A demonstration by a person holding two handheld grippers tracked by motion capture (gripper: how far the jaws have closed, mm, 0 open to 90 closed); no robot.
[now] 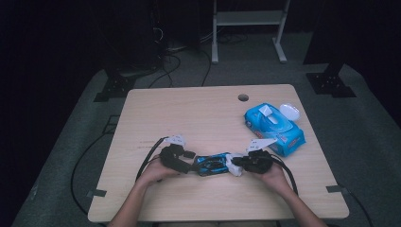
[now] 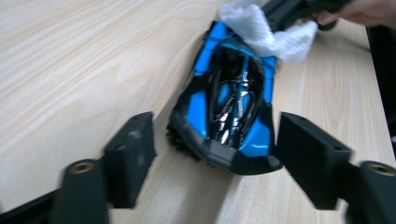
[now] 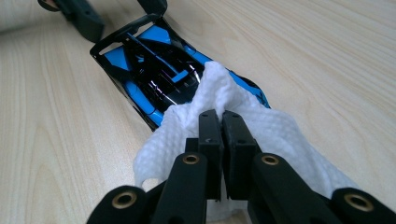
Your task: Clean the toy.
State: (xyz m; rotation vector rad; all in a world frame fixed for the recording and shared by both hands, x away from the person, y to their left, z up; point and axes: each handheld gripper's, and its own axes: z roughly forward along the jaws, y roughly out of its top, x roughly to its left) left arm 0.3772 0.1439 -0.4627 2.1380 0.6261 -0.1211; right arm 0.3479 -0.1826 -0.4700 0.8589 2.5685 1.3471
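wood table (image 1: 198,109): r gripper (image 3: 219,116) clamps white wipe (image 3: 280,130) on blue toy car (image 2: 229,102); l gripper (image 2: 215,149) view shows jaws apart, untouching.

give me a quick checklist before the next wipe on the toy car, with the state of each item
1. Wipe clamped in the right gripper: ok, jaws shut on it.
2. Wipe touching the toy car: ok, it lies over one end.
3. Left gripper steadying the car: not ok, its jaws stand either side of the other end with gaps.
4. Car flat on the table: ok.
5. Wipes pack out of the way: ok, off toward the right edge.
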